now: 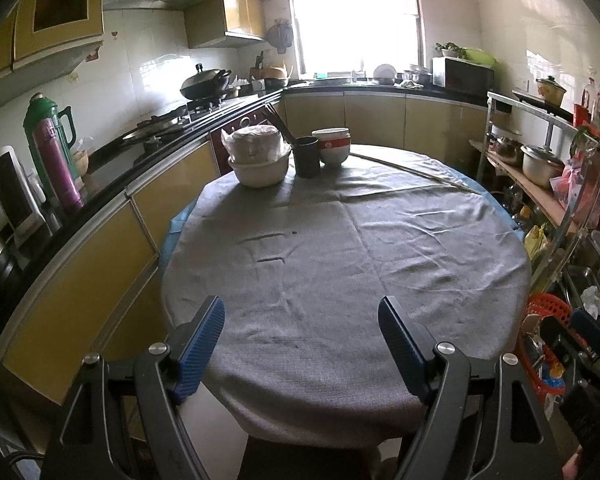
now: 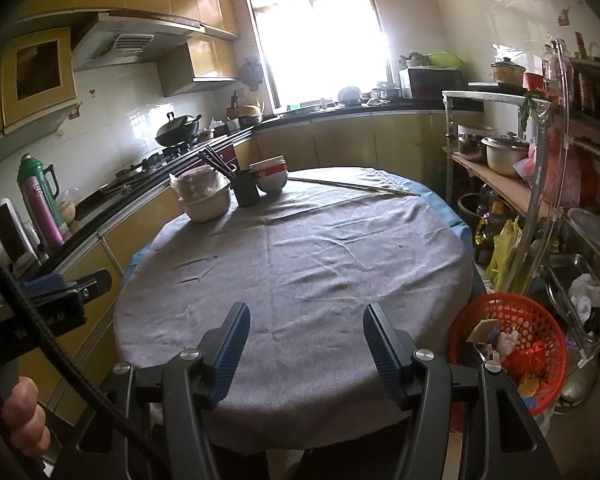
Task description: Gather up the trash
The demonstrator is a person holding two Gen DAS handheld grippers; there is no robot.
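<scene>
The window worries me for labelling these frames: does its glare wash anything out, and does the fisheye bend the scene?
Left wrist view: window blown out white, panes lost; tablecloth stays readable; counter edge bows. Right wrist view: same white glare, rack poles curve, corners go black.

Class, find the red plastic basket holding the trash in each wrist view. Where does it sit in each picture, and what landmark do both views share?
Left wrist: red basket at the right edge, low, partly hidden behind the right gripper.
Right wrist: red basket lower right, fully visible beside the table.
Shared landmark: the dark chopstick holder at the table's far side.
</scene>
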